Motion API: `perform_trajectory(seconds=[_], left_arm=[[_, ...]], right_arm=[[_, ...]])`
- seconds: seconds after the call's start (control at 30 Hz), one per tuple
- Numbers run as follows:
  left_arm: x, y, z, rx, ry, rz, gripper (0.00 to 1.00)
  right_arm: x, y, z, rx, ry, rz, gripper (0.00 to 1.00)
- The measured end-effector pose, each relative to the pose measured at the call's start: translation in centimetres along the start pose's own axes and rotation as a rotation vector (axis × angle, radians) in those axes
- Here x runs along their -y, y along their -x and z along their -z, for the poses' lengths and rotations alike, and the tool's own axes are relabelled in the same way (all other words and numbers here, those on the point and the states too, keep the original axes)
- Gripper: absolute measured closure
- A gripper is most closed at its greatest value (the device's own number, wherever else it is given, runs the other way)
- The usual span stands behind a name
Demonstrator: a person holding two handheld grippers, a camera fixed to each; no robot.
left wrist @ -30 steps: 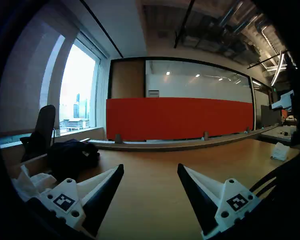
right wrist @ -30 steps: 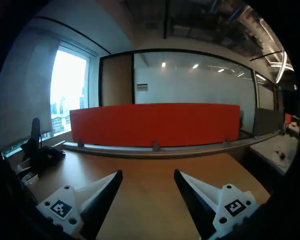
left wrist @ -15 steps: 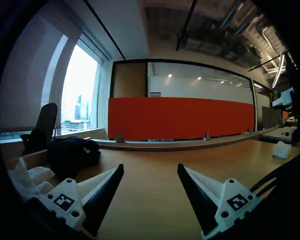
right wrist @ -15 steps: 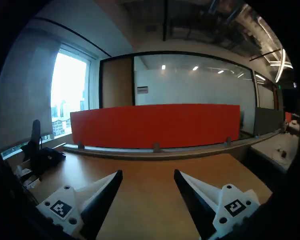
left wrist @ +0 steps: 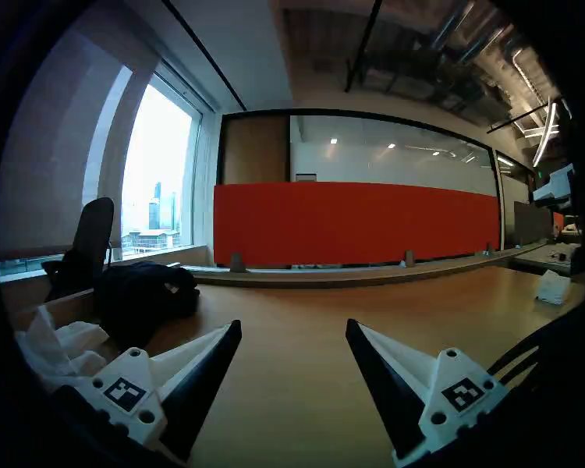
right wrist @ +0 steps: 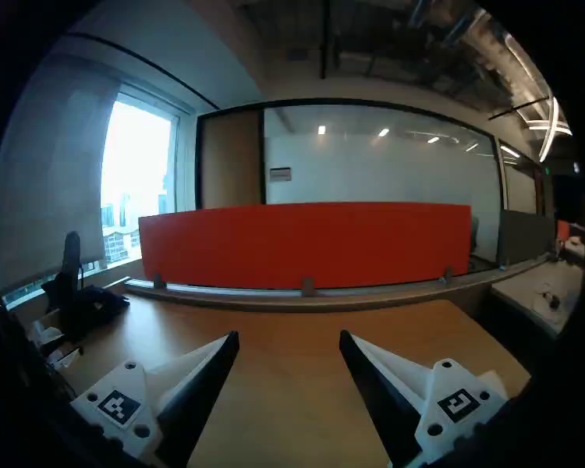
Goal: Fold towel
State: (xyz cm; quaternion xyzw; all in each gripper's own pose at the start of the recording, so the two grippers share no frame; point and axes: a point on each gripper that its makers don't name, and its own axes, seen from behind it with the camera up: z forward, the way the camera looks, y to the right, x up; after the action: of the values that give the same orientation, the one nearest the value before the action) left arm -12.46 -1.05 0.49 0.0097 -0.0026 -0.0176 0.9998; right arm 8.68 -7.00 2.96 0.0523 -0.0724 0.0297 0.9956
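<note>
the likeliest towel is the white crumpled cloth [left wrist: 62, 351], heaped low and close just outside the left finger of your left gripper [left wrist: 292, 324]. i cannot tell for sure that it is the towel. if it is, expect it to be light, soft and limp: it should sag and drag instead of holding a shape. pinch a corner or hem, not the bunched middle, and take a second corner with the other tool to spread it flat.

farther forward on that same side sits a dark fabric bundle [left wrist: 144, 300], right against the white heap or very near it. your left gripper's fingers stand wide apart with nothing between them, and bare wooden desk [left wrist: 417, 300] lies ahead. your right gripper [right wrist: 287, 335] is spread and empty too, facing the red divider panel [right wrist: 304, 243] across the desk. a small white crumpled object [left wrist: 551, 287] lies well off to the left gripper's right.
</note>
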Motion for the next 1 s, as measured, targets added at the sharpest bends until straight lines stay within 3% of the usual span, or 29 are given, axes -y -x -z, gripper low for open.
perform_trajectory(seconds=[0.37,1.0], left_arm=[[0.0,0.1,0.0,0.001,-0.005,-0.003,0.00],[-0.1,0.2,0.1,0.001,-0.005,-0.003,0.00]], right_arm=[[-0.8,-0.1,0.1,-0.017,0.003,0.002,0.00],[-6.6,2.5,1.7,-0.072,0.124,-0.003,0.01]])
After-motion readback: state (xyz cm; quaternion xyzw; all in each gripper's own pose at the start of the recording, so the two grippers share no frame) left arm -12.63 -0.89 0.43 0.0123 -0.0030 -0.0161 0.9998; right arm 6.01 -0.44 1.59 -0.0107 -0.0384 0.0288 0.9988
